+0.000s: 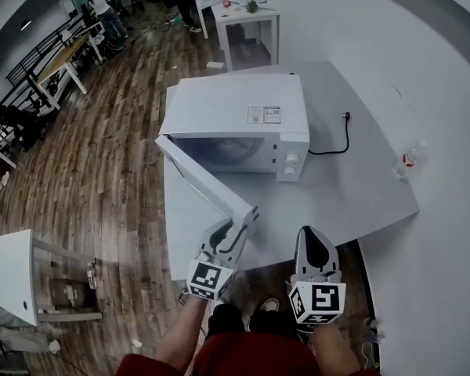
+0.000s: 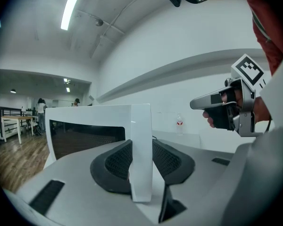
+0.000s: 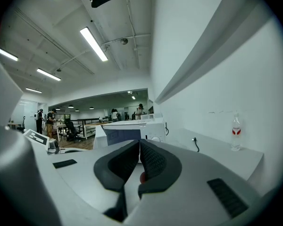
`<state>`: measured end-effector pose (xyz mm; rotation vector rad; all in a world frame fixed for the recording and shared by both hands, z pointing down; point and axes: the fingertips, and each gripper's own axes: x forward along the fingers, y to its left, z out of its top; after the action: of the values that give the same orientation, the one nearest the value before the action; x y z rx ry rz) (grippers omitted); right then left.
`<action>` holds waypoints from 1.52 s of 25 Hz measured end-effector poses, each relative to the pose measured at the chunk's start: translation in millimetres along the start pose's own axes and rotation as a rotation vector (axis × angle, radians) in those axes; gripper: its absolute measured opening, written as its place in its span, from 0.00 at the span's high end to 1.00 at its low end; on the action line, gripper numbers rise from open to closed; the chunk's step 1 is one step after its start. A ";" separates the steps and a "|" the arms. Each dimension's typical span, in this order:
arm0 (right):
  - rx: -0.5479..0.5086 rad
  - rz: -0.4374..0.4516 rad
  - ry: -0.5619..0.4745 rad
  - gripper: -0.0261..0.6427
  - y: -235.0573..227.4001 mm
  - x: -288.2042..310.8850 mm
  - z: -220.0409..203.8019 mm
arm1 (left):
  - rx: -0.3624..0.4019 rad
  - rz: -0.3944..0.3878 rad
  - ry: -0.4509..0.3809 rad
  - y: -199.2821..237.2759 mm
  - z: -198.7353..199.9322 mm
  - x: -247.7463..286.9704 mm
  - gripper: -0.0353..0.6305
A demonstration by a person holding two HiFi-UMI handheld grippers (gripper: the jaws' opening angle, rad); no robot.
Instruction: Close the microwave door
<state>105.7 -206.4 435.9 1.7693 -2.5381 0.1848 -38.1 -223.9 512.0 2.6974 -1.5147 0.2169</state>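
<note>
A white microwave [image 1: 235, 120] stands on the pale table [image 1: 352, 202], with its door [image 1: 207, 182] swung wide open toward me. My left gripper [image 1: 247, 218] is at the door's free edge. In the left gripper view that white edge [image 2: 141, 149] stands upright between the two dark pads, which press on it from both sides. My right gripper [image 1: 312, 233] hovers to the right of the door over the table's front edge. It is shut, its pads [image 3: 151, 161] meeting with nothing held. It also shows at the right of the left gripper view [image 2: 198, 102].
A plug and black cord [image 1: 341, 135] lie right of the microwave. A small water bottle [image 1: 407, 160] stands by the table's right edge near the white wall. A white stool [image 1: 16, 276] is on the wooden floor at left; another white table [image 1: 247, 22] and people are far back.
</note>
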 end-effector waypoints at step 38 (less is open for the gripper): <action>-0.027 -0.140 0.034 0.92 -81.5 115.2 -2.8 | -0.052 0.034 -0.056 18.9 27.2 160.4 0.73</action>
<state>142.0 -341.2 456.5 1.9073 -2.3711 0.1722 30.9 -372.4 507.2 2.6611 -1.5594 0.1022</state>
